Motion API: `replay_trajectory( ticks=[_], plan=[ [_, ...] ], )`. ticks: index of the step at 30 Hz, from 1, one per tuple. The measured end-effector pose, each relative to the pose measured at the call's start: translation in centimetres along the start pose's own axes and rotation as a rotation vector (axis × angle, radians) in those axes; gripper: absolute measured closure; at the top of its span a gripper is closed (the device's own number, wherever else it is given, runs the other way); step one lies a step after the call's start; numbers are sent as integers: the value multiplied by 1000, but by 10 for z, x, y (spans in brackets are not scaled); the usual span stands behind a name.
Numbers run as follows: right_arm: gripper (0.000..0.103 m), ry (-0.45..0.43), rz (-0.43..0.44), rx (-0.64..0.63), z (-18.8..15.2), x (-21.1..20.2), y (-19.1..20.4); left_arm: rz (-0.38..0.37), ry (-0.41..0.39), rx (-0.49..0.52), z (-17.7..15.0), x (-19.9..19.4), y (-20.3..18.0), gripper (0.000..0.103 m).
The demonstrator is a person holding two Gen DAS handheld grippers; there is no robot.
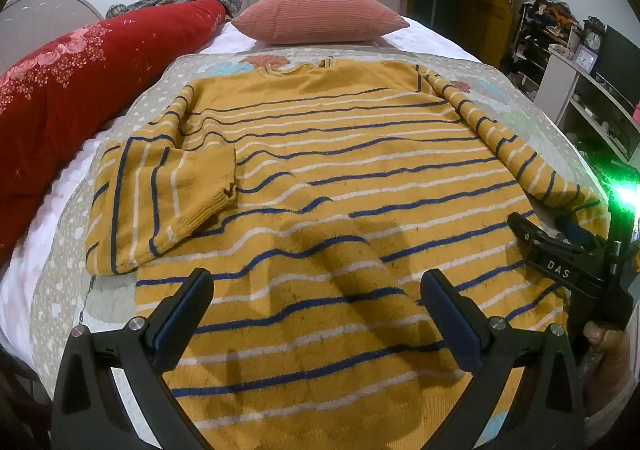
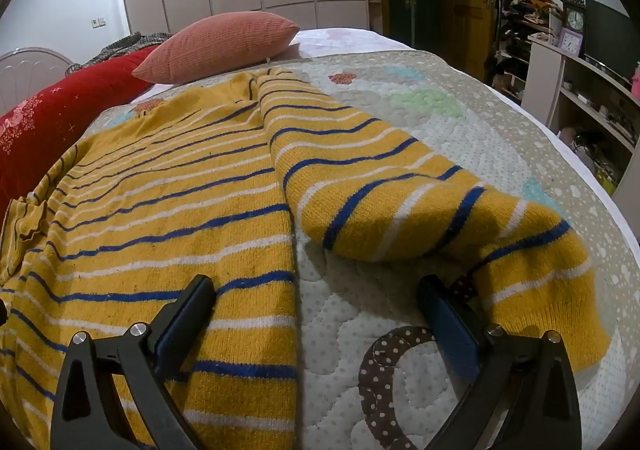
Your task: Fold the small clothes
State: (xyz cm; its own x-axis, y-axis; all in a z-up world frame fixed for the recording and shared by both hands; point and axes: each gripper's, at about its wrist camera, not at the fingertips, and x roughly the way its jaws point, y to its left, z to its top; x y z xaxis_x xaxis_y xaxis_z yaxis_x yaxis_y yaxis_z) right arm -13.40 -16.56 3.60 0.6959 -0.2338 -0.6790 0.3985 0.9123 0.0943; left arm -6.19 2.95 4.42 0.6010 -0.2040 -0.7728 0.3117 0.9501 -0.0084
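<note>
While flat on quilt [image 1: 132, 110], yellow striped sweater [image 1: 340, 186] w/ left sleeve [image 1: 168, 202] folded in.

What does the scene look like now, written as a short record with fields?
garment: striped sweater, spread flat on the quilt
left sleeve: folded inward over the body
right sleeve: lying out to the side, not yet folded
left gripper: jaws open, above the lower hem
right gripper: jaws open, near the right cuff, holding nothing
background: pink pillow, red blanket
</note>
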Motion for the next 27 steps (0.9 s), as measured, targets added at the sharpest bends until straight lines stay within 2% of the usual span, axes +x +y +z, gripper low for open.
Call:
replay_trajectory(
  ticks=[27],
  plan=[
    [0,0,0,0,-1,0,1,-3,14,-27,-5,4,13,0]
  ],
)
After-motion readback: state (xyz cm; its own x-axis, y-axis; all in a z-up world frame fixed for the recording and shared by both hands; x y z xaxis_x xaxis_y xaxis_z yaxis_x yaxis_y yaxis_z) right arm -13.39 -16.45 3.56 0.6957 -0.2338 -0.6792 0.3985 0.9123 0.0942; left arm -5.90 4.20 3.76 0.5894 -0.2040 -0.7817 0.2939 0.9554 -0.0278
